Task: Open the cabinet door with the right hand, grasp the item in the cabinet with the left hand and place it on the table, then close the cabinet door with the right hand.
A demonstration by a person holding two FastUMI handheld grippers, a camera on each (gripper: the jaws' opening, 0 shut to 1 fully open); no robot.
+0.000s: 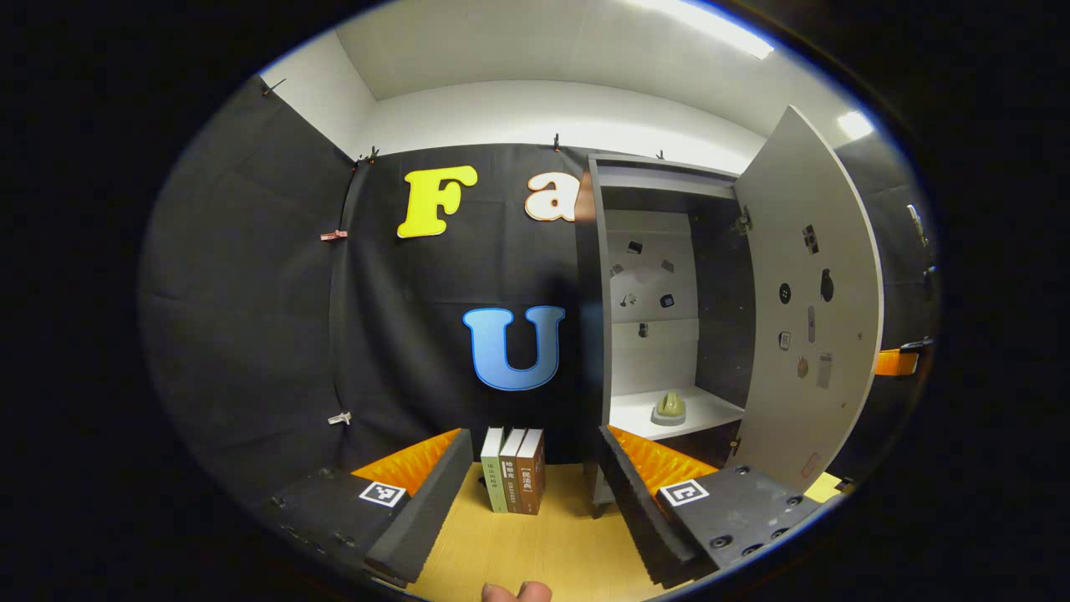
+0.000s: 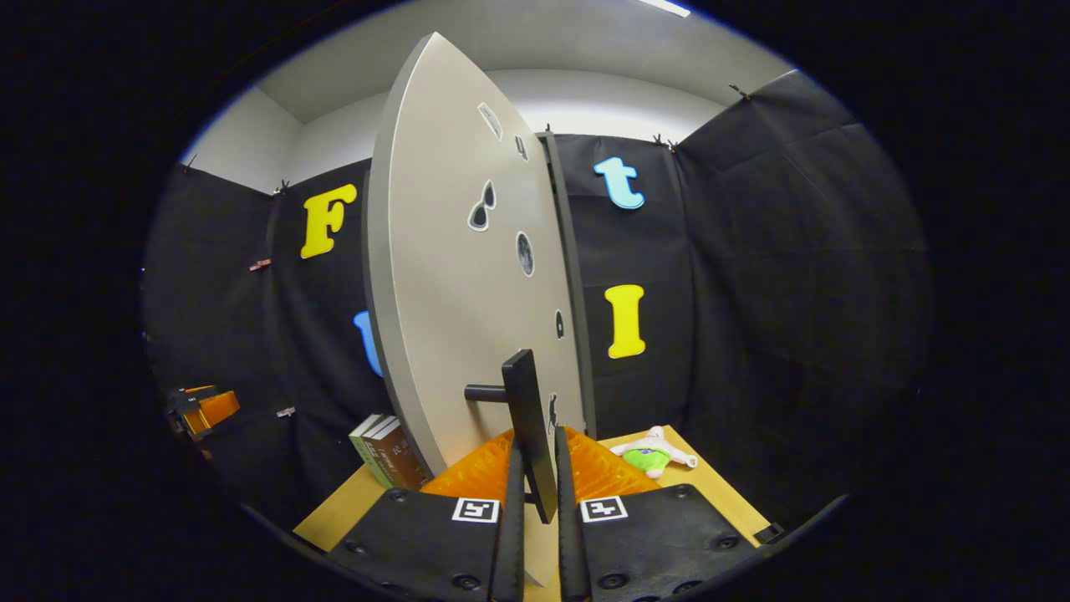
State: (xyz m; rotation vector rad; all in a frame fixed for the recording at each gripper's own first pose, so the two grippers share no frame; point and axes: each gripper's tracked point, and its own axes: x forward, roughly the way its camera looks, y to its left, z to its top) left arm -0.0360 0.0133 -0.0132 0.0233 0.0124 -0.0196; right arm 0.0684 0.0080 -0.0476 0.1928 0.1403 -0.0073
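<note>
A: What is closest in the left gripper view?

B: The left gripper (image 1: 535,493). Its two fingers are spread wide apart with nothing between them. A fingertip (image 1: 517,592) of the person peeks in at the bottom edge.

A: And past it?

B: The wooden surface (image 1: 518,543), then three books (image 1: 512,470) standing upright near the black wall. To the right of the books is the cabinet (image 1: 660,326). Its door (image 1: 807,309) is swung wide open to the right.

A: Where is the item?

B: A small greenish item (image 1: 670,406) sits on the white shelf (image 1: 702,411) inside the cabinet, far from the left gripper.

A: What about the right gripper view?

B: The right gripper (image 2: 535,510) is squeezed onto the dark handle (image 2: 528,426) of the door (image 2: 468,301), one finger on each side. The door edge faces us. Farther right, a little plush toy (image 2: 652,454) lies on the surface (image 2: 710,485). On the left, the books (image 2: 386,450) stand behind the door, and the other gripper (image 2: 201,410) shows at the far left edge.
</note>
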